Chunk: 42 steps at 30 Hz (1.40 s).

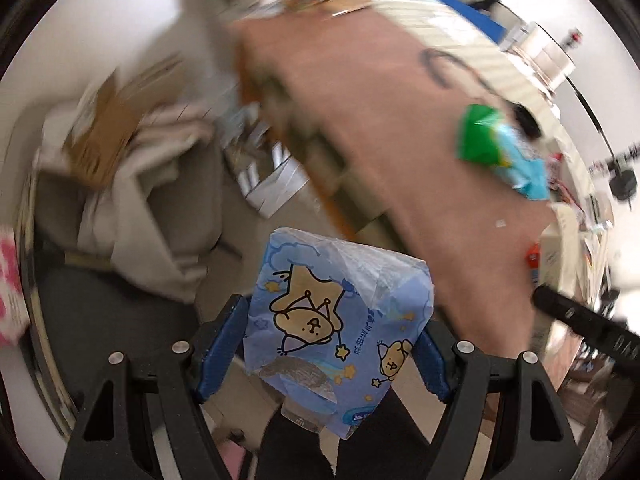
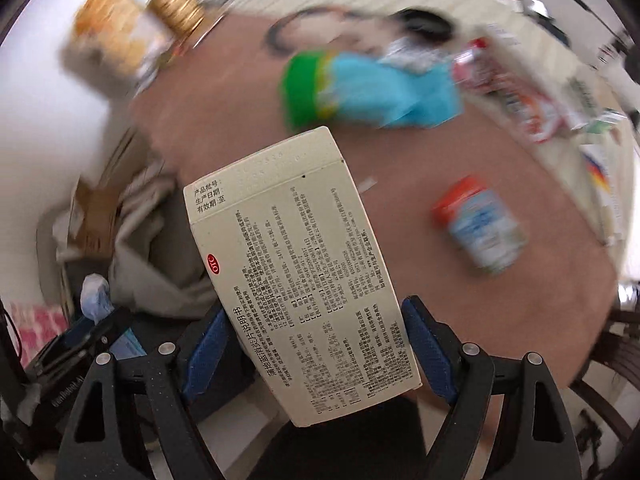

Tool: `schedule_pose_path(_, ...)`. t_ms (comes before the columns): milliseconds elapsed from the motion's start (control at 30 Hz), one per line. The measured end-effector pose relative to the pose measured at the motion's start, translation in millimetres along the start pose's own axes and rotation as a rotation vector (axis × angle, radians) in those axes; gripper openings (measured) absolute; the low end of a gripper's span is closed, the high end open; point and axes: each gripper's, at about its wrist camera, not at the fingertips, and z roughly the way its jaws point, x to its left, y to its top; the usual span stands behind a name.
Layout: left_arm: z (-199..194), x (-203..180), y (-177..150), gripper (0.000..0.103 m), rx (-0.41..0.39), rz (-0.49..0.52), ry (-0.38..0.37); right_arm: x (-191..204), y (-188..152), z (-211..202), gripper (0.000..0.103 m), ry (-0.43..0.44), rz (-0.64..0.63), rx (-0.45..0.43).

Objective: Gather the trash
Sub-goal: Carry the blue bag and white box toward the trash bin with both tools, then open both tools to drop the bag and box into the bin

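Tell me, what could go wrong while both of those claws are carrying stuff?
The blue wrapper in the left gripper is thin and crumpled, so it might slip out. The medicine box sits tilted in the right gripper and could twist loose. The blurred views suggest fast motion, which makes either drop likelier.

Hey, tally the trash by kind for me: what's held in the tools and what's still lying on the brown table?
Held wrappers: 1, blue cartoon-bear wrapper in the left tool
Held boxes: 1, medicine box in the right tool
Table wrappers: 1, green-and-blue wrapper
Table containers: 1, red-capped container
Total: 4
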Motion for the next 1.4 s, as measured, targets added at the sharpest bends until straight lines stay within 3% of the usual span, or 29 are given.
schedule_pose_path(133, 51, 68, -34, 0.075, 0.090, -0.117, -0.013, 51, -44, 60, 0.086, 0.025, -0.083, 0.110)
schedule_pose_path(267, 135, 124, -70, 0.075, 0.188, -0.237, -0.036, 84, -92, 159, 0.086, 0.017, -0.162, 0.242)
schedule_pose_path(367, 215, 161, -100, 0.075, 0.277, -0.337, -0.101, 85, -118, 240, 0.086, 0.022, -0.162, 0.321)
schedule_pose_path(533, 319, 197, -136, 0.077, 0.357, -0.473, -0.229, 73, -150, 363, 0.086, 0.071, -0.110, 0.431)
schedule_pose_path(633, 363, 213, -147, 0.101, 0.363, -0.512, -0.236, 70, -162, 425, 0.087, 0.117, -0.086, 0.496)
schedule_pose_path(700, 381, 224, -153, 0.102, 0.355, -0.541, -0.233, 67, -172, 460, 0.088, 0.166, -0.085, 0.540)
schedule_pose_path(733, 386, 232, -156, 0.102, 0.351, -0.548, -0.217, 70, -169, 472, 0.095, 0.165, -0.098, 0.546)
schedule_pose_path(767, 389, 236, -158, 0.102, 0.350, -0.544, -0.186, 73, -173, 481, 0.102, 0.158, -0.119, 0.545)
schedule_pose_path(900, 378, 246, -164, 0.102, 0.297, -0.505, -0.043, 84, -167, 493, 0.103, 0.090, -0.221, 0.506)
schedule_pose_path(1000, 365, 243, -167, 0.102, 0.261, -0.430, 0.107, 86, -161, 485, 0.103, 0.013, -0.303, 0.464)
schedule_pose_path(1067, 356, 239, -168, 0.102, 0.260, -0.393, 0.161, 90, -159, 478, 0.103, -0.050, -0.353, 0.433)
schedule_pose_path(1233, 323, 228, -172, 0.102, 0.271, -0.376, 0.194, 105, -152, 446, 0.103, -0.166, -0.451, 0.369)
schedule_pose_path(1400, 284, 216, -167, 0.102, 0.269, -0.365, 0.202, 113, -146, 398, 0.103, -0.167, -0.476, 0.342)
